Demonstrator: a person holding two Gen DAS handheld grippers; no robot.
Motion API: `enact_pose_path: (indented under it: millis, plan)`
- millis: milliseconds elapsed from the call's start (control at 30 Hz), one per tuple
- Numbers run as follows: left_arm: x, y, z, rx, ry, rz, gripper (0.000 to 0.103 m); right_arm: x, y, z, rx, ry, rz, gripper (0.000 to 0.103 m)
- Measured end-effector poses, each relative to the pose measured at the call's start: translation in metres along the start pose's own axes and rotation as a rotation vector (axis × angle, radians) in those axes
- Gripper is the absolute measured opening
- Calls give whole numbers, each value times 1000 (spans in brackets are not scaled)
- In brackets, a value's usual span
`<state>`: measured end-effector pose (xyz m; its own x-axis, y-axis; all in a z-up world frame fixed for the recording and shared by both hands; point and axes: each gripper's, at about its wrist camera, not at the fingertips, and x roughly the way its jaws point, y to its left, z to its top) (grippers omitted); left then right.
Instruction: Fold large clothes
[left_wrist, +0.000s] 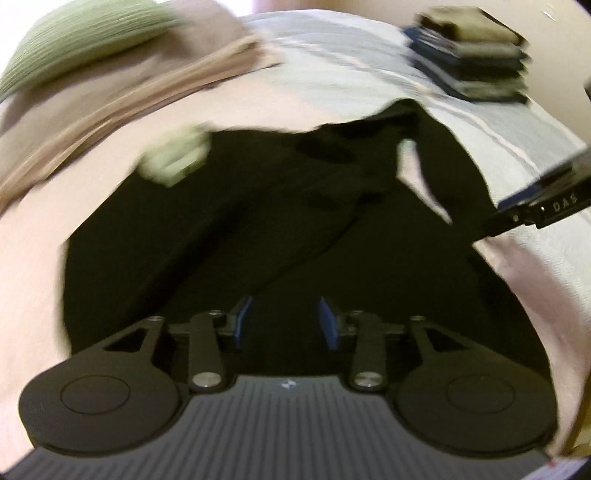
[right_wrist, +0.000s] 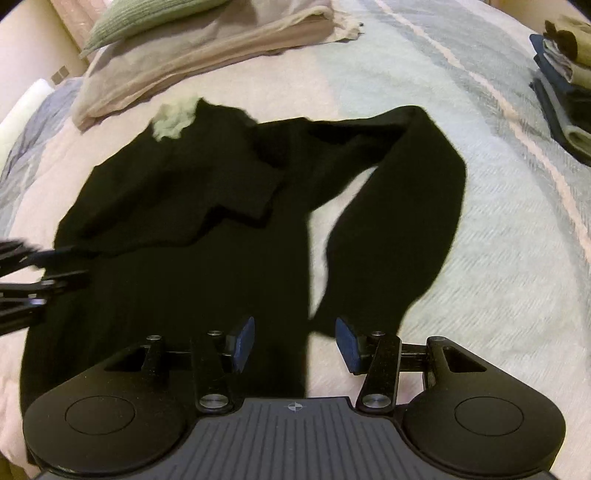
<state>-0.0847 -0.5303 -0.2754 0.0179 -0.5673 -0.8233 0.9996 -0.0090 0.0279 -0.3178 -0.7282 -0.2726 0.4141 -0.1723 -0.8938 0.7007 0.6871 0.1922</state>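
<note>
One garment, a black long-sleeved top (left_wrist: 258, 229), fills the left wrist view, spread on the bed (left_wrist: 351, 77) with one sleeve already laid across its body. The left gripper (left_wrist: 286, 321) hovers over the lower part of the cloth, released, its blue pads apart and nothing between them. A stack of folded clothes (left_wrist: 469, 55) sits at the far right, so earlier items look finished.

From the right wrist view, the black top (right_wrist: 184, 229) shows its left sleeve folded in, while the right sleeve (right_wrist: 399, 206) lies out to the side, apart from the body. The right gripper (right_wrist: 295, 343) is released above the sleeve's cuff. Judging by this, the second sleeve and the lengthwise folds remain.
</note>
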Motion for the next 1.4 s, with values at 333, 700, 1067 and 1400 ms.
enact_pose_path:
  millis: [333,700,1067,1400]
  plan:
    - [136,-62,74,204,-11,52,20,4,-49,-7,68,29,-46,47]
    - [-60,113,32,-261,-211,355,3,-4,4,13,14,2,-18,47]
    - [-176,319,-176,-708,-145,719,2,11,149,14,-45,-38,10,47]
    - [-175,370,-302,-870,-80,731,7,23,235,-20,-57,37,13,48]
